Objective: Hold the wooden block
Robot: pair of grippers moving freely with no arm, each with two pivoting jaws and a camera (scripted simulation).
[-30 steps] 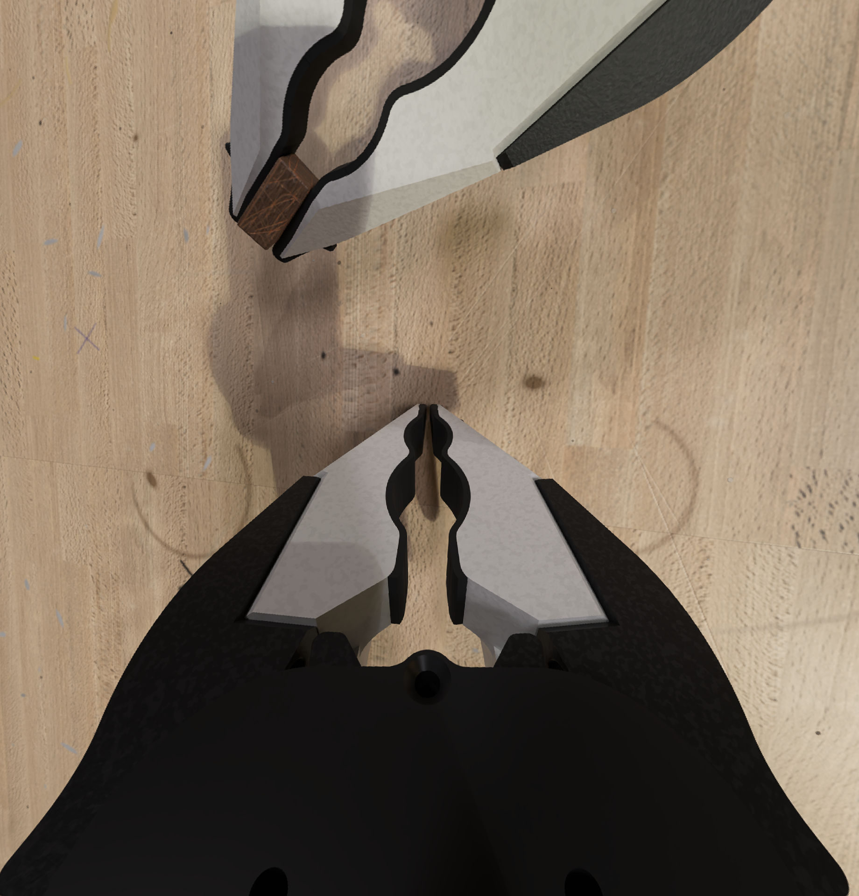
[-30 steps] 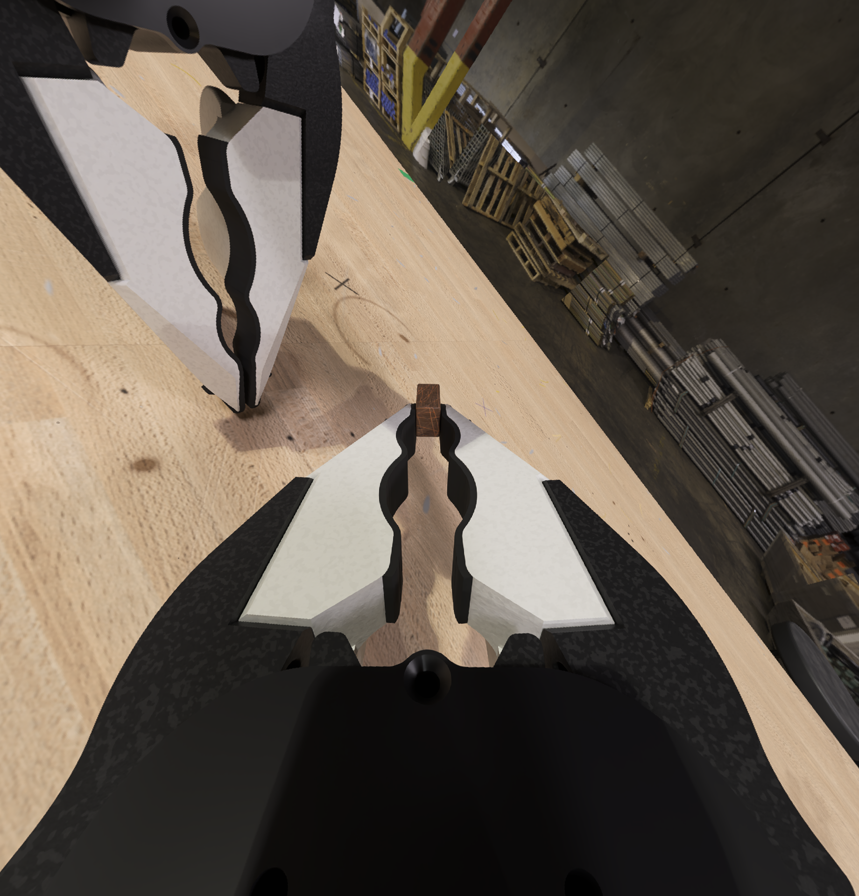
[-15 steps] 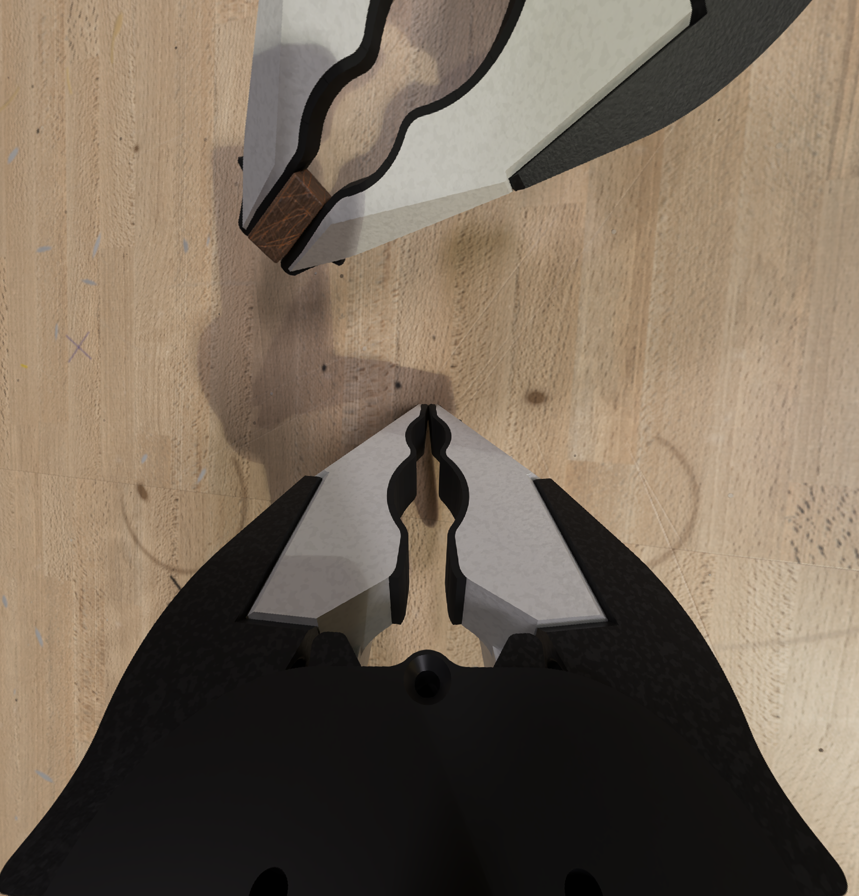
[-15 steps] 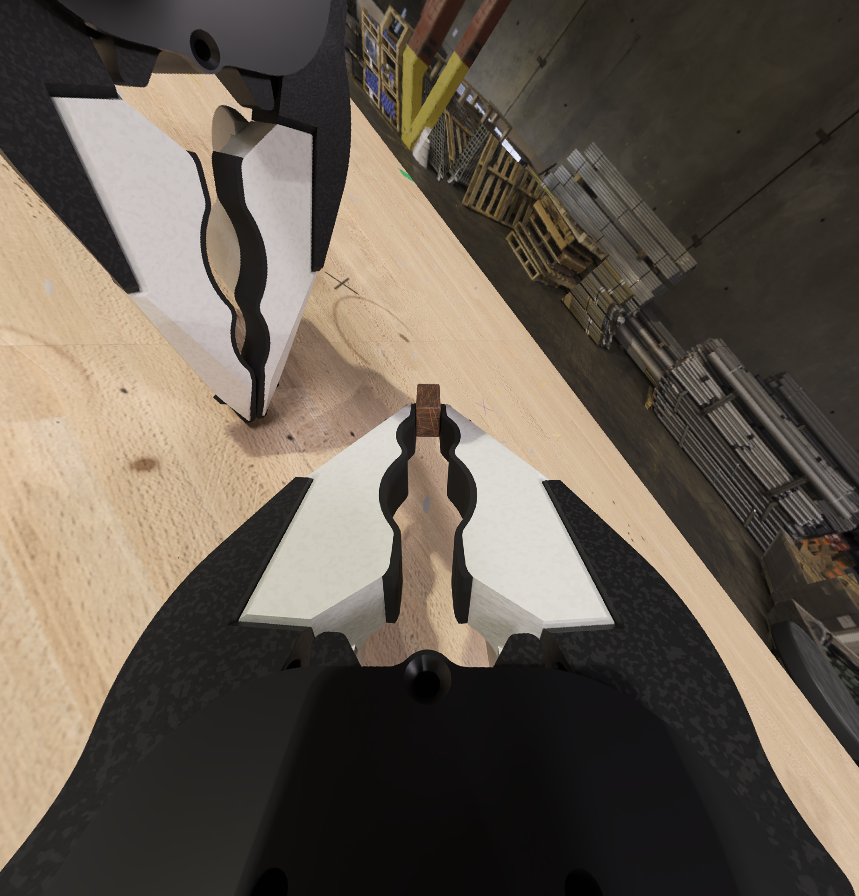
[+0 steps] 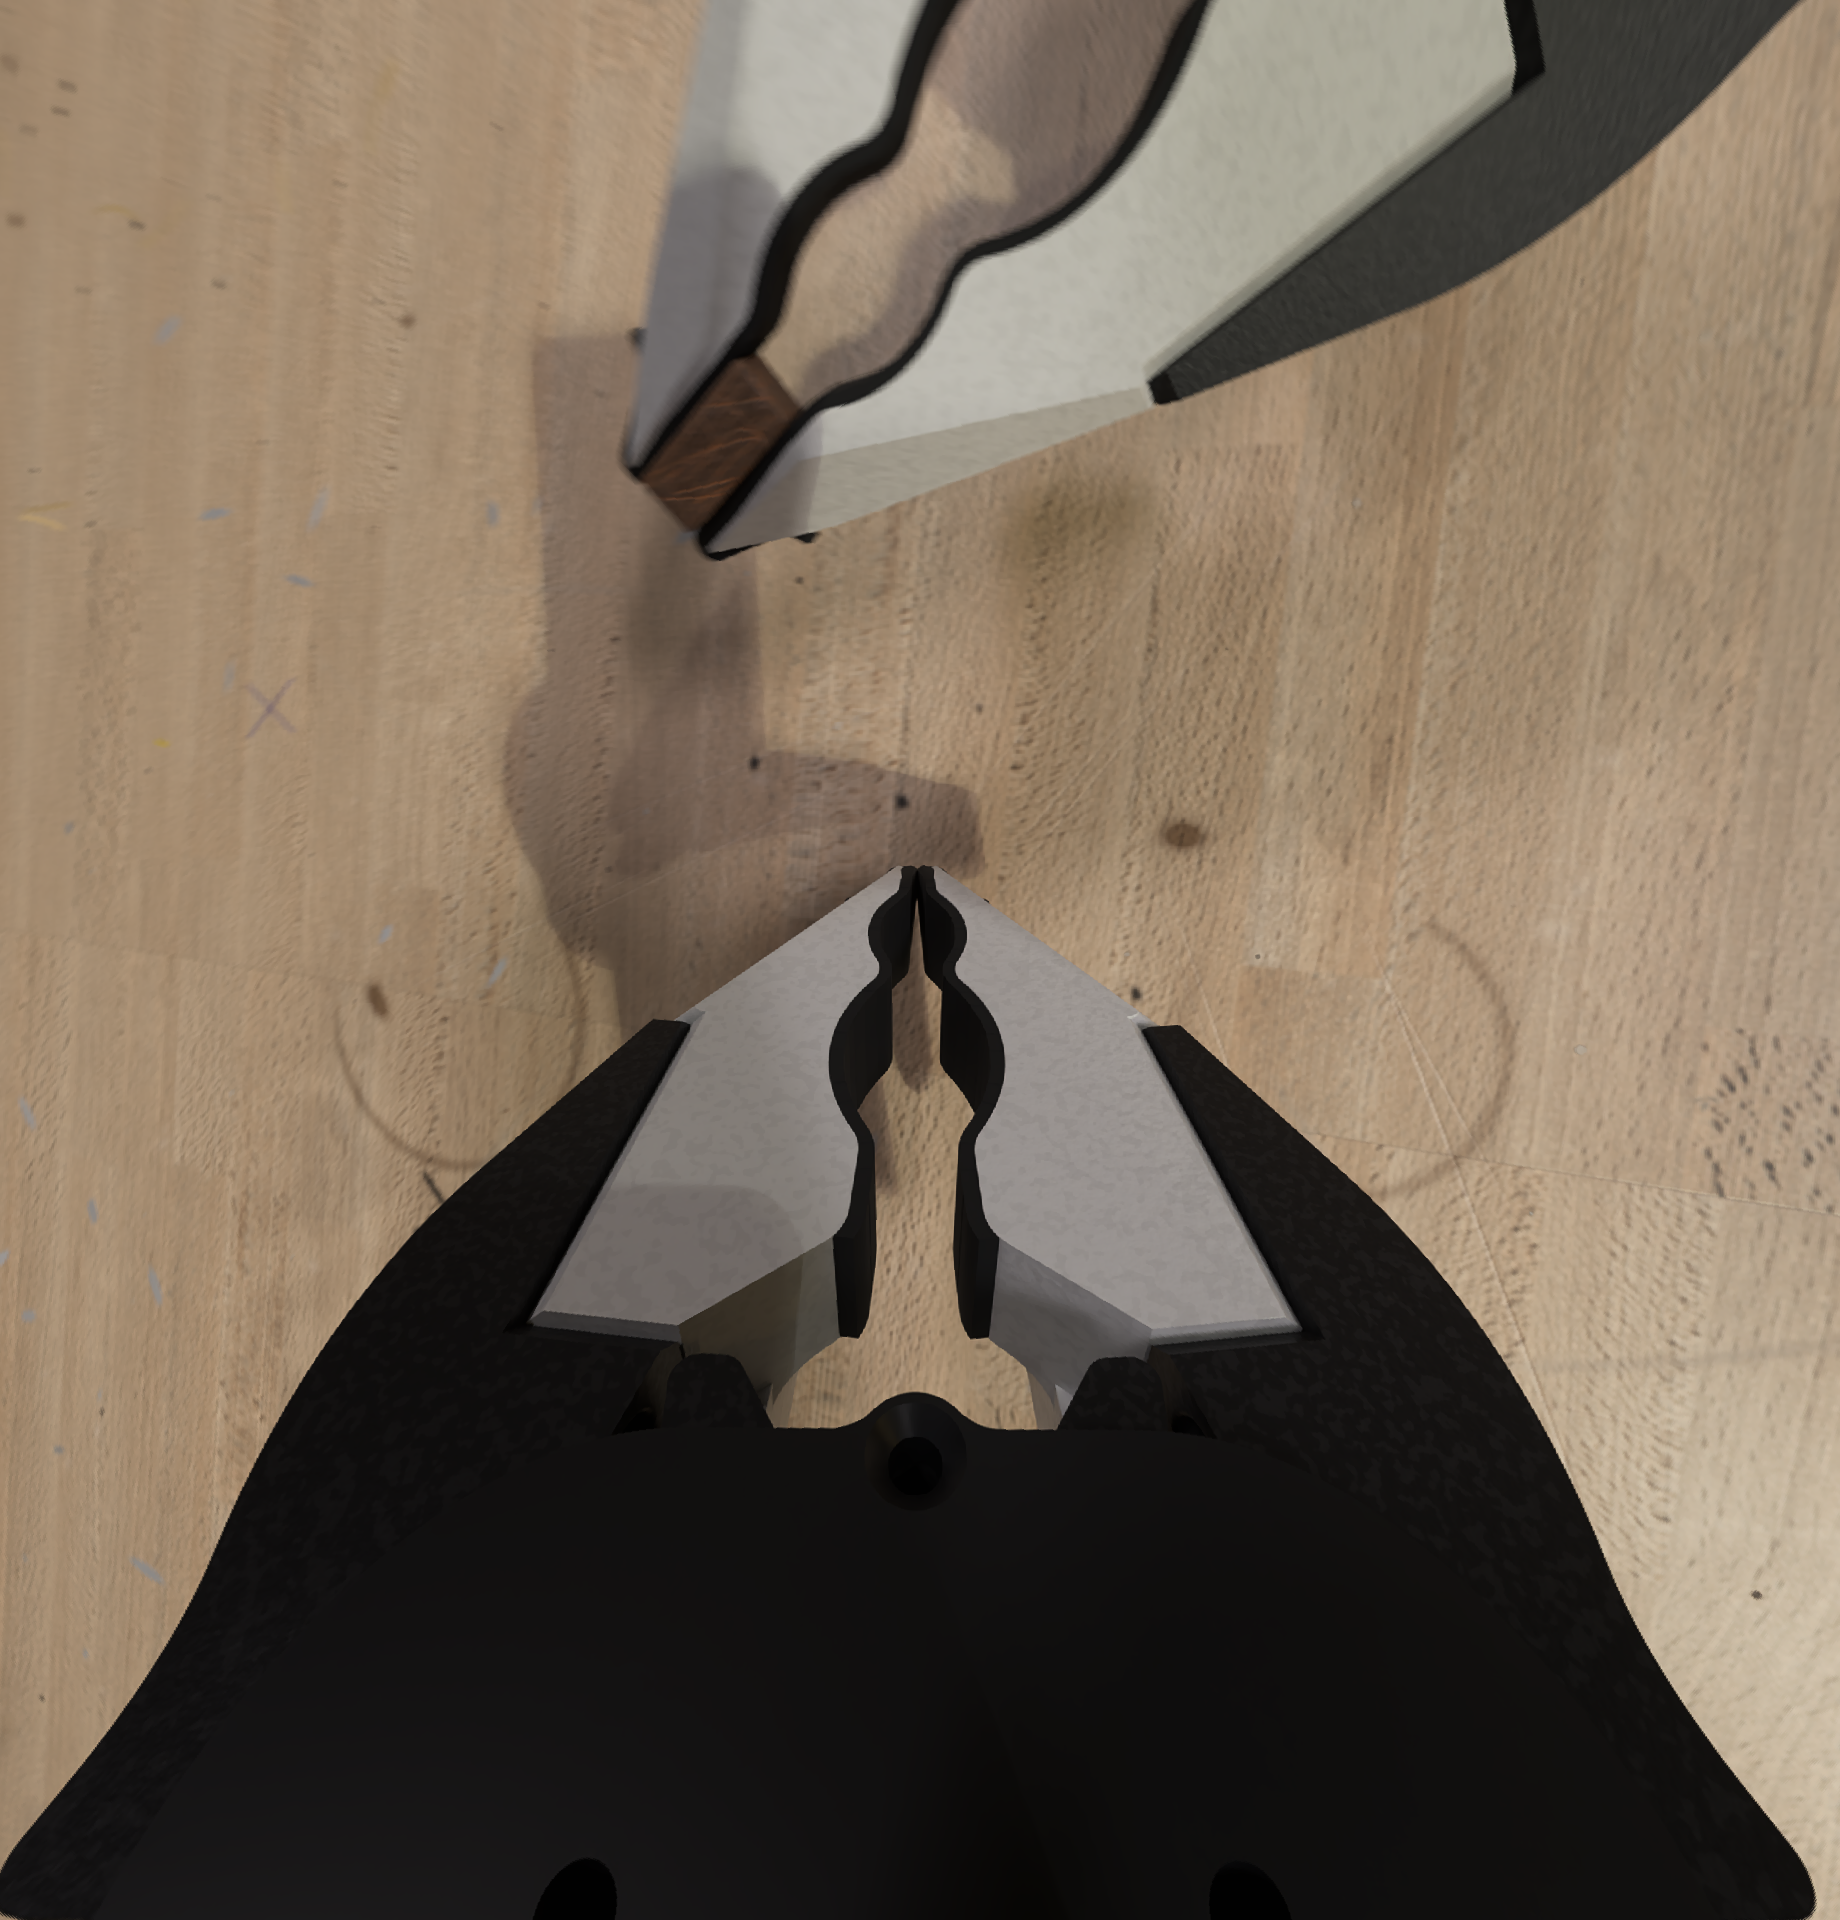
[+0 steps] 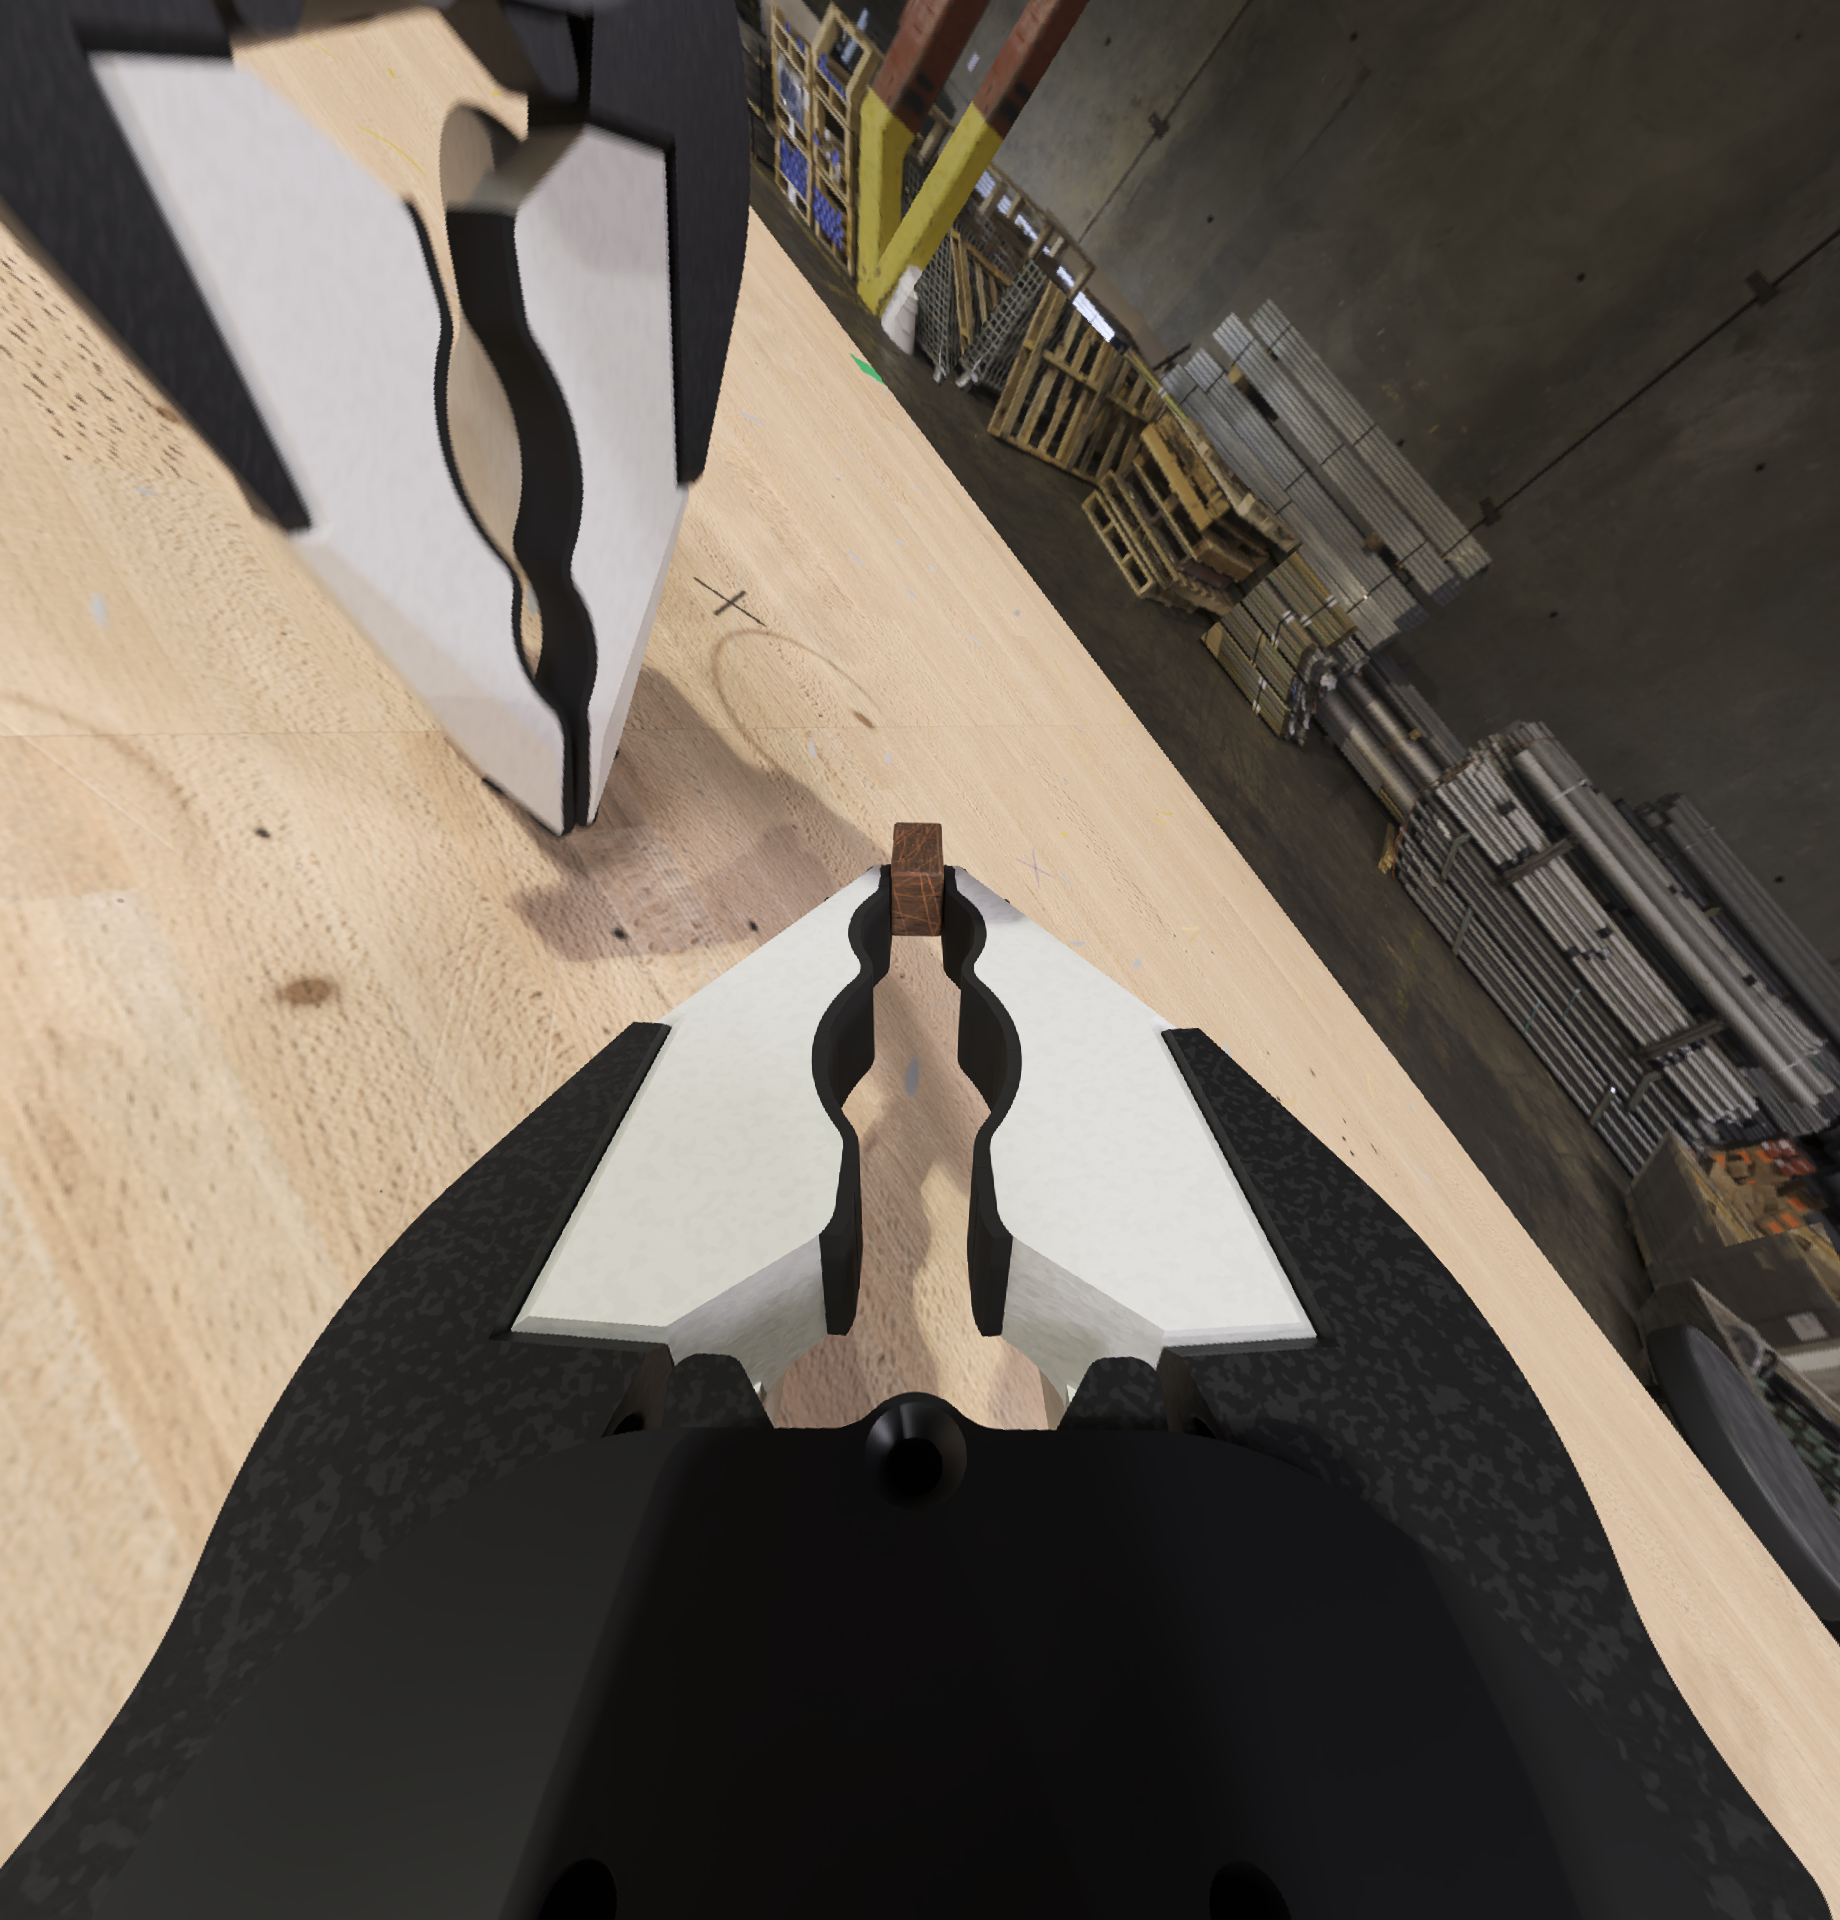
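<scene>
A small dark brown wooden block [image 6: 917,879] is pinched between the tips of my right gripper [image 6: 917,883], just above the light wooden table [image 6: 220,1091]. In the left wrist view the block [image 5: 724,445] shows between the right gripper's white fingers [image 5: 999,343] at the top. My left gripper [image 5: 916,878] is shut and empty, pointing down at the table, a short way from the block. It also shows in the right wrist view [image 6: 573,821] at the upper left, its tips close to the table.
The table's long edge [image 6: 1155,748] runs diagonally on the right of the right wrist view. Beyond it are wooden pallets [image 6: 1124,436] and stacked metal pipes [image 6: 1581,914] on a dark floor. Pencil marks and stains dot the table [image 5: 272,707].
The left gripper has shifted sideways, toward the right gripper: it looms larger and closer in the right wrist view. The right gripper still holds the block in place.
</scene>
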